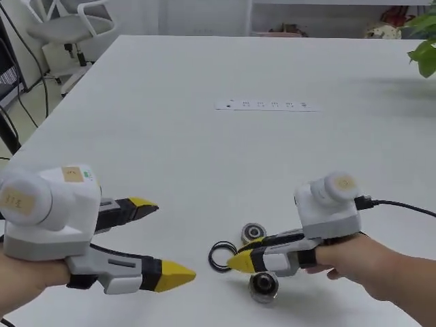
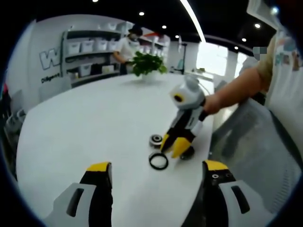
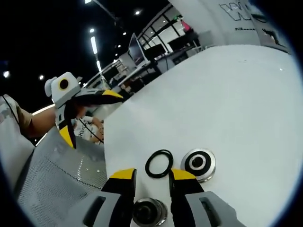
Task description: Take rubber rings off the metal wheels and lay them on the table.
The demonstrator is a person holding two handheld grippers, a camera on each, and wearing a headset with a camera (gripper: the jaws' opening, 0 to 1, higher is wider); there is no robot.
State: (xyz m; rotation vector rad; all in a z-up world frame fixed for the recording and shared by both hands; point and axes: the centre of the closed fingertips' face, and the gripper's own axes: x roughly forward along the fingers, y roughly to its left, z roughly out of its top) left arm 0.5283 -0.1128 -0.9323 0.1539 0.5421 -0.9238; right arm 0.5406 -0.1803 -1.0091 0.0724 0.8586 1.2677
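Observation:
A loose black rubber ring (image 1: pixel 210 255) lies flat on the white table (image 1: pixel 204 150). Just behind it sits a metal wheel (image 1: pixel 253 232) with a dark band on it, and a second metal wheel (image 1: pixel 263 286) lies nearer me. My right gripper (image 1: pixel 236 261) hovers low over them, jaws slightly apart and holding nothing. Its own view has the ring (image 3: pixel 147 164) just past its tips (image 3: pixel 154 176), one wheel (image 3: pixel 200 163) to the right and the other wheel (image 3: pixel 149 211) down between the jaws. My left gripper (image 1: pixel 160 238) is wide open and aimed at the ring (image 2: pixel 150 161).
A white power strip (image 1: pixel 266 105) lies at the table's middle. The table's near edge runs just behind the wheels. An office chair (image 1: pixel 68 27) stands off the far left corner, and a green plant (image 1: pixel 426 48) is at the far right.

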